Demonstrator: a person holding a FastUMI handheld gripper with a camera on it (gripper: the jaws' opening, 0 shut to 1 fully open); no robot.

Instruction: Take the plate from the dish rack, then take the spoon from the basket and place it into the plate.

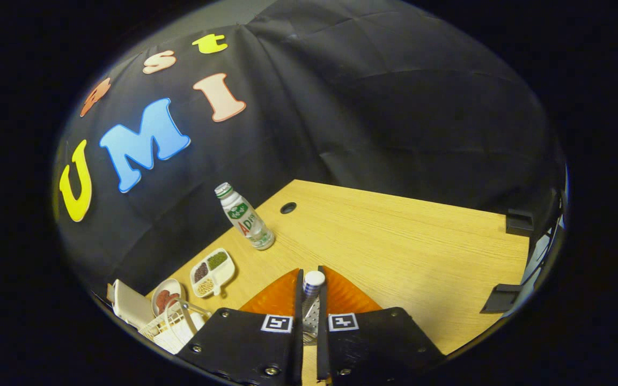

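The worktop (405, 241) carries the orange plate (349, 297) under the fingers. The hand-held gripper (309, 300) is nearly closed, both fingers pressing the spoon (313, 281) between them. The white basket (172, 327) sits at eight o'clock.

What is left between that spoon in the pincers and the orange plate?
Nothing visible. The gripper is shut on the spoon, whose white-tipped handle sticks up between the fingers, and the orange plate lies right below, showing on both sides of them.
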